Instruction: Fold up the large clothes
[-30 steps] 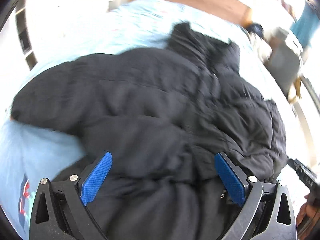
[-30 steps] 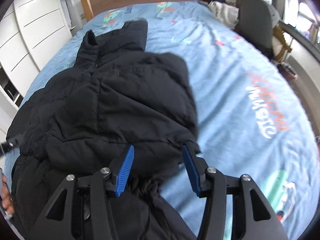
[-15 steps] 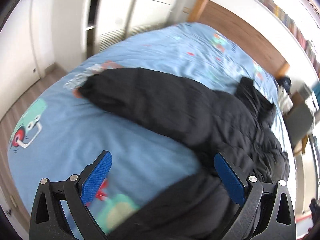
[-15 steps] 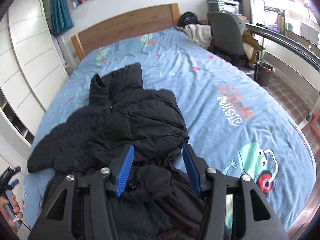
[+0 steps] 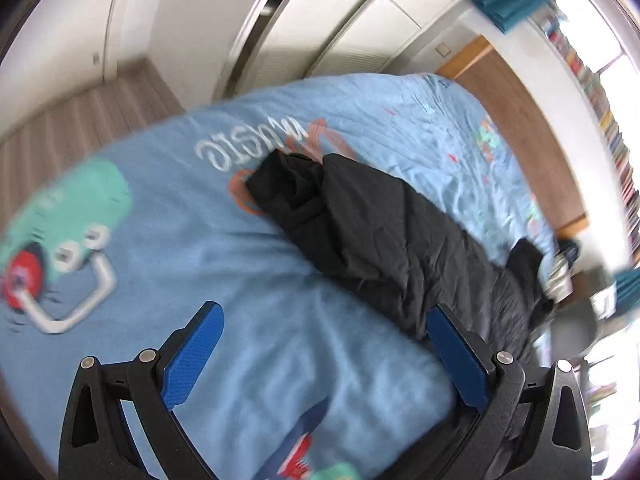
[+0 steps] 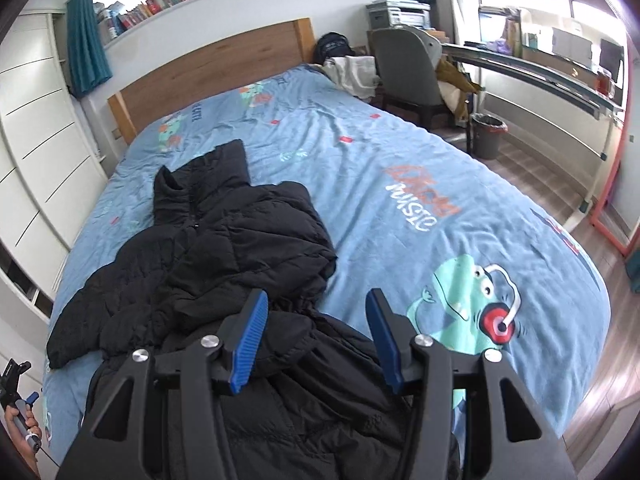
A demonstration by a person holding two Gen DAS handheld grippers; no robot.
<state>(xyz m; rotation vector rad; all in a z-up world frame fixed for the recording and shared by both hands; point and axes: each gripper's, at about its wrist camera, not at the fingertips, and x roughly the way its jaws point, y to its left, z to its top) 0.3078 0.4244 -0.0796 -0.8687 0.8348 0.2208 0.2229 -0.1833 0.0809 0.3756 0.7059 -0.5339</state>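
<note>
A large black puffer jacket [image 6: 224,264] lies on the blue printed bedspread [image 6: 400,168], collar toward the headboard, one sleeve folded over the body. Its other sleeve [image 5: 360,224] stretches out flat in the left wrist view, cuff near the "music" print. My left gripper [image 5: 320,352] is open and empty above the bedspread, beside that sleeve. My right gripper [image 6: 316,332] is open and empty, held above the jacket's lower part near the folded sleeve's cuff. The hand with the left gripper [image 6: 18,404] shows at the bed's left edge.
A wooden headboard [image 6: 216,64] is at the far end. White wardrobes [image 6: 36,128] line the left side. A grey chair [image 6: 408,68], a pile of clothes [image 6: 352,72] and a bin [image 6: 486,136] stand at the right. Wooden floor [image 5: 80,108] surrounds the bed.
My left gripper swung away from over the jacket's body to the outstretched sleeve at the bed's side. My right gripper rose and pulled back, opening wider.
</note>
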